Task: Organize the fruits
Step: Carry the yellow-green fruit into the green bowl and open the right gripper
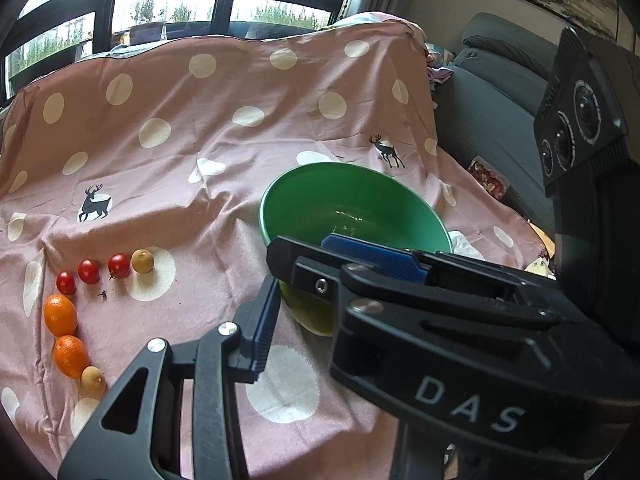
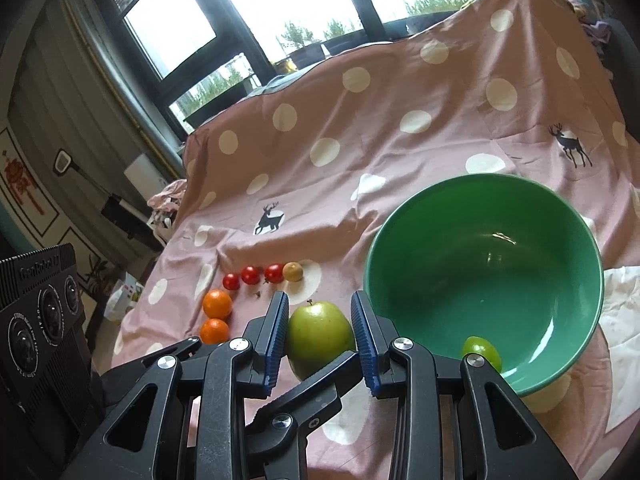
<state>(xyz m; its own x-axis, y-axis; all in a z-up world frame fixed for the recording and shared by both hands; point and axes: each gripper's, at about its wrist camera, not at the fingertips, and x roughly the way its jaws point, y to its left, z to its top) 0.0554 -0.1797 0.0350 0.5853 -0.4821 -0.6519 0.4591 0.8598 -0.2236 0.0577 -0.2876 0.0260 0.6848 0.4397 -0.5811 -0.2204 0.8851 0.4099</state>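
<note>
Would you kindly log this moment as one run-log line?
right gripper: shut on green apple | left gripper: empty beside green bowl | bowl: one small green fruit inside

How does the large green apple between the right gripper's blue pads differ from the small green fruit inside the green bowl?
The large green apple is clearly bigger than the small green fruit. The apple sits clamped between the right gripper pads, outside the green bowl; the small fruit lies loose inside the bowl, near its front wall. The apple's stem shows on top; none is visible on the small fruit. Both are round, glossy and yellow-green.
</note>
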